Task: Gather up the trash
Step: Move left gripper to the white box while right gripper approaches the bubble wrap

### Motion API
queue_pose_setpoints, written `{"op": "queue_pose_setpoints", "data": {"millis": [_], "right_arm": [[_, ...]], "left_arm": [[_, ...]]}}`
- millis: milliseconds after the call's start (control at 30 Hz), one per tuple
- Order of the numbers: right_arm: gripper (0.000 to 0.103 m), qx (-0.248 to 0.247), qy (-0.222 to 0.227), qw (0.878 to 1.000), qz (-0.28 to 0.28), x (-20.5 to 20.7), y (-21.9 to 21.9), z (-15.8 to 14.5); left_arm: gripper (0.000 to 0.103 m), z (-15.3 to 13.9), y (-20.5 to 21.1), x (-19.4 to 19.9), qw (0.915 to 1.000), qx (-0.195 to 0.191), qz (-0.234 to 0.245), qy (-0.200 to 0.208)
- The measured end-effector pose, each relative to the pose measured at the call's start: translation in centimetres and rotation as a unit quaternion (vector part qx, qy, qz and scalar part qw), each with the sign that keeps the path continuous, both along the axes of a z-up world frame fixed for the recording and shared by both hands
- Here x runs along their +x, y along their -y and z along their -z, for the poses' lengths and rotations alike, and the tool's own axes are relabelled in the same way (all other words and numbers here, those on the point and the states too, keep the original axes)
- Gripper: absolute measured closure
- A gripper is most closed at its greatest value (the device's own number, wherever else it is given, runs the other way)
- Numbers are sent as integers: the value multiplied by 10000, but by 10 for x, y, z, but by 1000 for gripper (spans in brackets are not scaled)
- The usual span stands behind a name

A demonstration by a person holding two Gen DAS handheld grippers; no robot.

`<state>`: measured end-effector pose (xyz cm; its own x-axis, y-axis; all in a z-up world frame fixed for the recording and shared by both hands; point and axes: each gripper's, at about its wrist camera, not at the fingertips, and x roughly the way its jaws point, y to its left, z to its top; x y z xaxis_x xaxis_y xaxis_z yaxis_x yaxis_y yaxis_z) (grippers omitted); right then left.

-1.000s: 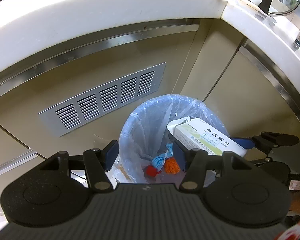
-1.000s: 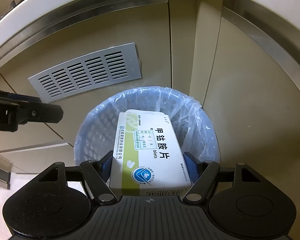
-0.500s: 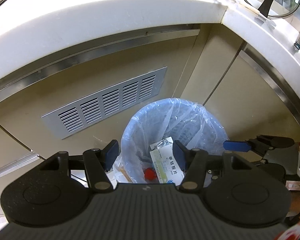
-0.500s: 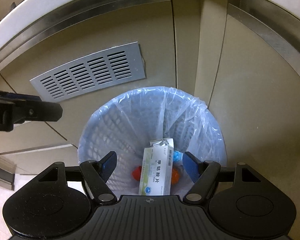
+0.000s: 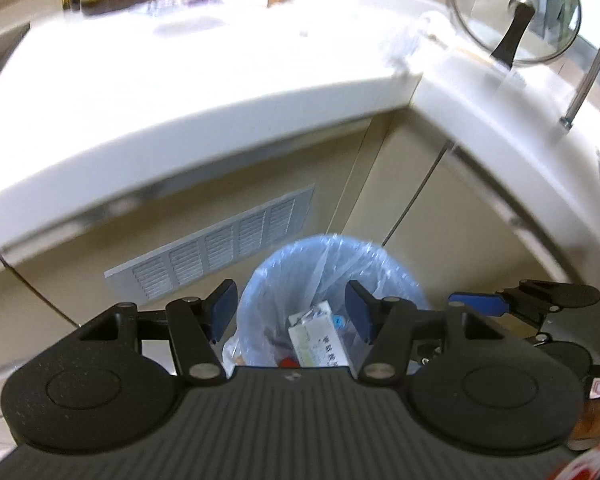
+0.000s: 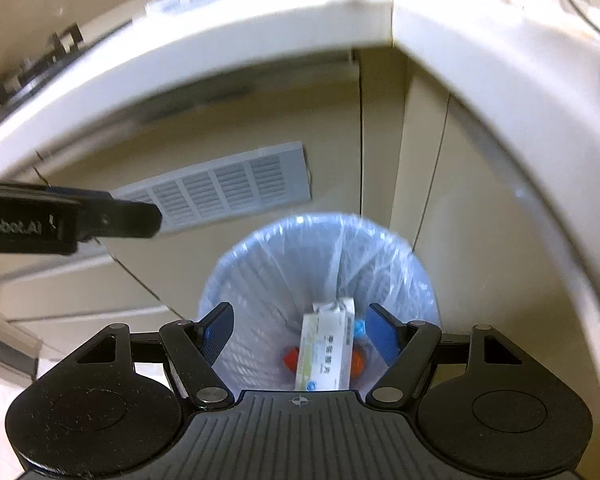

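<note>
I am holding both my left gripper (image 5: 288, 308) and right gripper (image 6: 298, 330) with jaws spread, pinching nothing; the box (image 6: 327, 350) is lying in the bin (image 6: 260, 264), lower centre, long axis pointing away, nearer my right.

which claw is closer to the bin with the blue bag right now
Right. The right claw hangs open directly above the bin; the left claw is open off to its left.

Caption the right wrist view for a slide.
Open right gripper above the lined bin, medicine box lying inside.
</note>
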<state>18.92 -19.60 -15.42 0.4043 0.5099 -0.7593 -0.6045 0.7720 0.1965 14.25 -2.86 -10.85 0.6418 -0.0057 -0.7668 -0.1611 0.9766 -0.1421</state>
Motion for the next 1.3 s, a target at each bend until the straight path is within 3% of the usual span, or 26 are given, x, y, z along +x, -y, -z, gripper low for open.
{"op": "queue_pose_setpoints", "data": {"millis": [500, 733, 1033, 1167, 1300], "right_arm": [[31, 771, 1046, 9908, 382, 44, 8, -106], [31, 1135, 1087, 9859, 572, 97, 3, -128], [31, 1216, 959, 9860, 617, 149, -9, -132], [31, 1121, 873, 9881, 585, 161, -17, -124], [32, 1055, 785, 9895, 597, 170, -22, -116]], "left_arm": [[47, -90, -7, 26, 9947, 225, -132, 991], [47, -119, -32, 44, 9897, 507, -466, 1257], [47, -117, -82, 88, 9866, 1125, -481, 1082], [33, -106, -97, 111, 9851, 1447, -83, 930], [29, -94, -106, 132, 9829, 1619, 439, 761]]}}
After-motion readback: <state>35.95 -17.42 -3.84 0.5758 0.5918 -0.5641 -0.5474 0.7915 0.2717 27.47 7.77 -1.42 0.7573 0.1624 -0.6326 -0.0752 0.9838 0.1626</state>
